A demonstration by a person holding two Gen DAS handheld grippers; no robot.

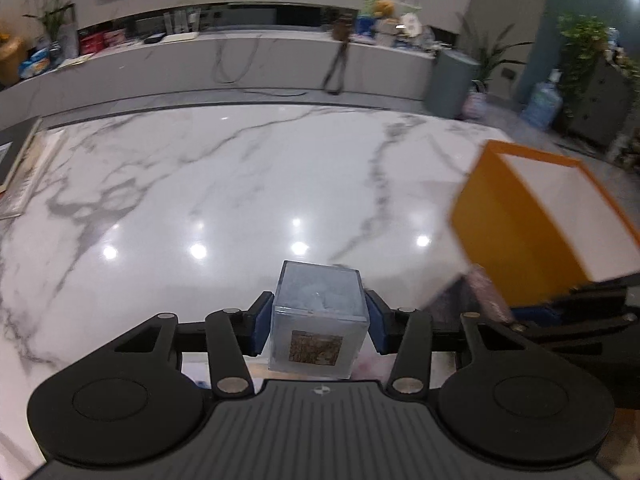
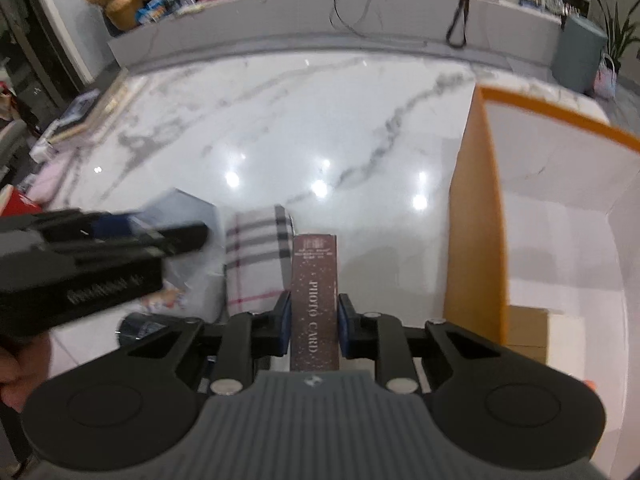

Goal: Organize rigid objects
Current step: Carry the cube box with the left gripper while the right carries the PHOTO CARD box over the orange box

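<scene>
The left gripper (image 1: pixel 319 322) pinched a clear cube (image 1: pixel 318 320) above the marble table (image 1: pixel 240 184); the right gripper (image 2: pixel 312 322) clamped a brown box (image 2: pixel 314 300). Nearing the orange box (image 2: pixel 476 216), they could collide.

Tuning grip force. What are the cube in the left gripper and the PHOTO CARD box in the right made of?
Clear cube box: looks like hard clear plastic, glossy; see-through walls, sharp edges, bluish contents visible. PHOTO CARD box: probably printed cardboard, matte brown with pale speckles; the finish is hard to tell under blur.
</scene>
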